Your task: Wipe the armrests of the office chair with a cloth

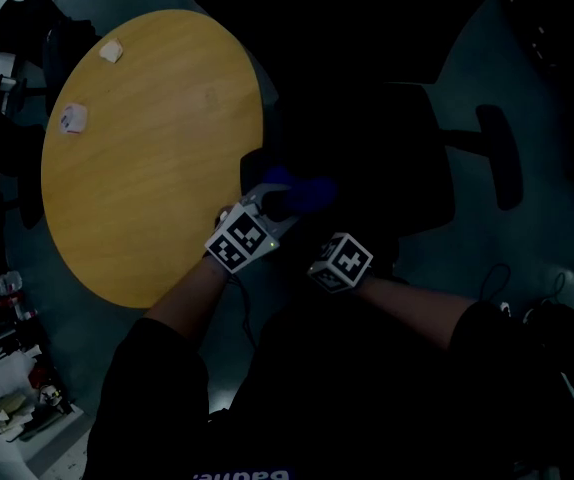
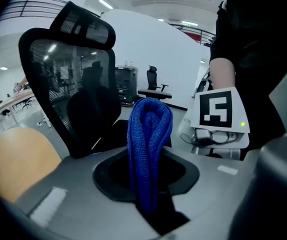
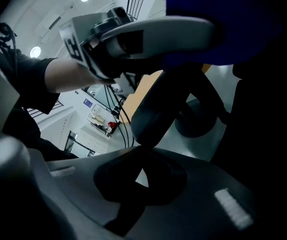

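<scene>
My left gripper is shut on a folded blue cloth that stands up from its jaws. In the head view the cloth lies over the black office chair's near armrest, by the table's edge. The right gripper sits just below and right of the left one, and its jaws look shut on the tip of that dark armrest. Above it are the left gripper and the cloth. The chair's mesh backrest rises at the left. The other armrest sticks out at the far right.
A round wooden table stands close on the left of the chair, with two small white scraps on it. Cables trail on the floor at the right. Boxes and clutter sit at the bottom left.
</scene>
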Demonstrator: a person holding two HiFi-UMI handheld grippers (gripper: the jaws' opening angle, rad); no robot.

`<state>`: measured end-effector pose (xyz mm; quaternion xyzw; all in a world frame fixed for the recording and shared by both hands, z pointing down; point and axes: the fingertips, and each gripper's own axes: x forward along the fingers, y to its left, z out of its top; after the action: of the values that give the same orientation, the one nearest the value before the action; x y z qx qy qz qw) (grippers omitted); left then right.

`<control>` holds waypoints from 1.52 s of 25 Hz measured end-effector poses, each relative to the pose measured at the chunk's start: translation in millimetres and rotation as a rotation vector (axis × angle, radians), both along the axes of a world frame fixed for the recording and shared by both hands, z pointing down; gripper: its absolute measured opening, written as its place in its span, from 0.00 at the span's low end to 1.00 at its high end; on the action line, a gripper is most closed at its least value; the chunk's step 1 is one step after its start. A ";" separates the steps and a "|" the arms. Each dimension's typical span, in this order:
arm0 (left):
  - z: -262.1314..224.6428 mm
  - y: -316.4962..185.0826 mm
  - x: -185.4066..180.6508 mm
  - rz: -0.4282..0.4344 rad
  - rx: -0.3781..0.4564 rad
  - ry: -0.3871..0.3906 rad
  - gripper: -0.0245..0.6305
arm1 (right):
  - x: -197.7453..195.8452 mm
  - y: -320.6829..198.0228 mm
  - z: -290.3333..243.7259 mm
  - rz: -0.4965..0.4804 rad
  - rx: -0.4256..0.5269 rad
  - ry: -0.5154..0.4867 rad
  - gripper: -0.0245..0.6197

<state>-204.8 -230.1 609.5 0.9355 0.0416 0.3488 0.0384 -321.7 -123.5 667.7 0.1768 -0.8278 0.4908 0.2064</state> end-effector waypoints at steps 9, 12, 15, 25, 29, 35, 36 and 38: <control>-5.0 58.7 -9.9 -0.104 -0.062 0.044 0.22 | 7.7 22.3 -0.4 -0.055 -0.006 -0.003 0.05; -0.9 79.3 -12.8 -0.134 -0.062 0.042 0.22 | 11.7 35.3 0.5 -0.078 -0.004 0.000 0.05; -2.9 95.2 -17.7 -0.191 -0.068 0.050 0.22 | 16.7 48.3 -1.8 -0.102 -0.007 0.009 0.05; -8.5 132.3 -21.3 -0.371 -0.085 0.063 0.22 | 48.3 79.4 -12.6 -0.133 0.024 0.007 0.05; -11.9 149.8 -13.9 -0.507 -0.098 0.086 0.22 | 78.9 94.2 -17.5 -0.096 0.022 -0.014 0.05; -44.4 172.2 -30.9 -0.668 -0.104 0.173 0.22 | 109.9 110.4 -33.4 -0.054 0.064 0.011 0.05; -49.0 176.7 -32.5 -0.676 -0.106 0.185 0.22 | 114.7 111.1 -35.6 -0.042 0.075 0.013 0.05; -59.4 183.3 -37.7 -0.684 -0.110 0.208 0.22 | 120.7 108.8 -41.9 -0.013 0.099 0.018 0.05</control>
<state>-242.5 -46.8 550.1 0.9224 -0.2512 0.2158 0.1988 -201.0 -14.7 625.8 0.1860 -0.8504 0.4462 0.2078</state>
